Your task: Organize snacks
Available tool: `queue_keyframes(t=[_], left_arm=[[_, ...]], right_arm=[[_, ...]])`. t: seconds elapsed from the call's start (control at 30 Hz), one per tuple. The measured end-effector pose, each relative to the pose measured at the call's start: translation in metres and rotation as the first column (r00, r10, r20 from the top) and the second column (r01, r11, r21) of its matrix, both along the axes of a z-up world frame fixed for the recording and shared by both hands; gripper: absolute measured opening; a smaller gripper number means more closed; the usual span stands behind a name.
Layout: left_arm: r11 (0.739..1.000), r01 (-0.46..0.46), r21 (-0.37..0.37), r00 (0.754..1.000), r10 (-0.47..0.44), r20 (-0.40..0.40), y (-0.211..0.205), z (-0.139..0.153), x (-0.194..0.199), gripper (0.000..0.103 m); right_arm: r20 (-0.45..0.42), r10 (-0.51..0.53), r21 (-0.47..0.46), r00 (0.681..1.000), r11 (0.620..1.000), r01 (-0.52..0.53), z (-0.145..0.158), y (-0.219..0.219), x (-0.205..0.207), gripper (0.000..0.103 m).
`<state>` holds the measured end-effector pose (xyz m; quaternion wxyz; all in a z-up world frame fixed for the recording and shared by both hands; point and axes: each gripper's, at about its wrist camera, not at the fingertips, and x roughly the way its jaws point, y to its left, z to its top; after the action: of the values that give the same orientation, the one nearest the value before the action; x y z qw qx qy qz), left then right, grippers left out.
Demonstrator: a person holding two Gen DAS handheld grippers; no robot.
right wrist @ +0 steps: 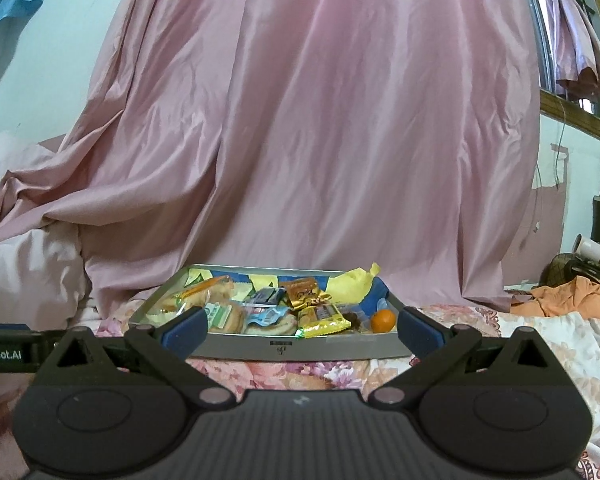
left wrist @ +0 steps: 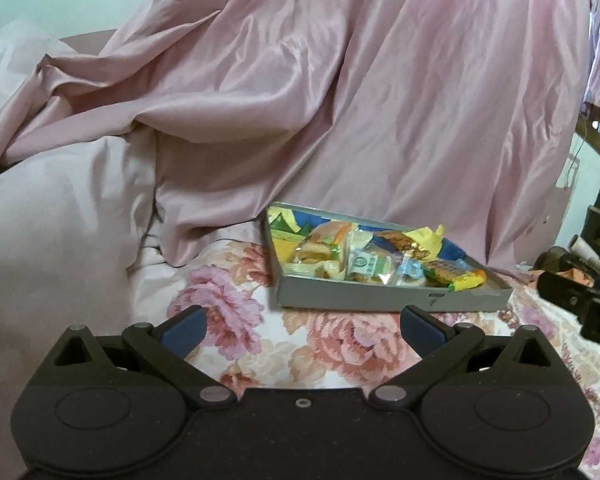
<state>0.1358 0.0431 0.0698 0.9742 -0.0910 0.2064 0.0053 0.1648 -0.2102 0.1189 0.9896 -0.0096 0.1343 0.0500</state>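
A shallow grey box (left wrist: 380, 298) (right wrist: 300, 349) lies on a floral bedsheet, filled with several wrapped snacks. Among them are a yellow bar (left wrist: 456, 274) (right wrist: 324, 320), a green-labelled pack (left wrist: 370, 264) (right wrist: 220, 314), wrapped buns (left wrist: 320, 246), a gold pack (right wrist: 306, 294) and a small orange (right wrist: 383, 320). My left gripper (left wrist: 302, 328) hovers open over the sheet, short of the box's near left corner. My right gripper (right wrist: 302, 330) stands open just in front of the box's near wall, nothing between its blue pads (right wrist: 184, 332).
A pink satin cloth (left wrist: 300, 100) (right wrist: 300, 120) drapes behind the box. Pale pillows (left wrist: 60, 220) lie to the left. An orange cloth (right wrist: 572, 296) and clutter sit at the right. The other gripper's body (left wrist: 580, 304) shows at the right edge of the left wrist view.
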Motion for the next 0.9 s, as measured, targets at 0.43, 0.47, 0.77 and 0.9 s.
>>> queue_keyframes(t=[0.43, 0.47, 0.77, 0.9], left_arm=[[0.997, -0.067, 0.042, 0.997, 0.066, 0.033, 0.003, -0.013, -0.032, 0.102], [0.996, -0.071, 0.052, 0.997, 0.069, 0.036, 0.002, -0.015, -0.035, 0.102], [0.994, -0.058, 0.092, 0.998, 0.056, 0.033, -0.001, -0.027, -0.056, 0.102], [0.994, -0.057, 0.09, 0.998, 0.054, 0.036, -0.002, -0.03, -0.064, 0.102]], right_arm=[[-0.034, -0.007, 0.048, 0.999, 0.999, 0.008, -0.016, -0.013, -0.021, 0.103], [-0.037, -0.005, 0.051, 0.999, 0.999, 0.007, -0.018, -0.013, -0.023, 0.103], [-0.062, 0.009, 0.061, 0.998, 0.998, -0.006, -0.03, -0.016, -0.044, 0.103], [-0.061, 0.013, 0.054, 0.998, 0.998, -0.01, -0.034, -0.016, -0.051, 0.103]])
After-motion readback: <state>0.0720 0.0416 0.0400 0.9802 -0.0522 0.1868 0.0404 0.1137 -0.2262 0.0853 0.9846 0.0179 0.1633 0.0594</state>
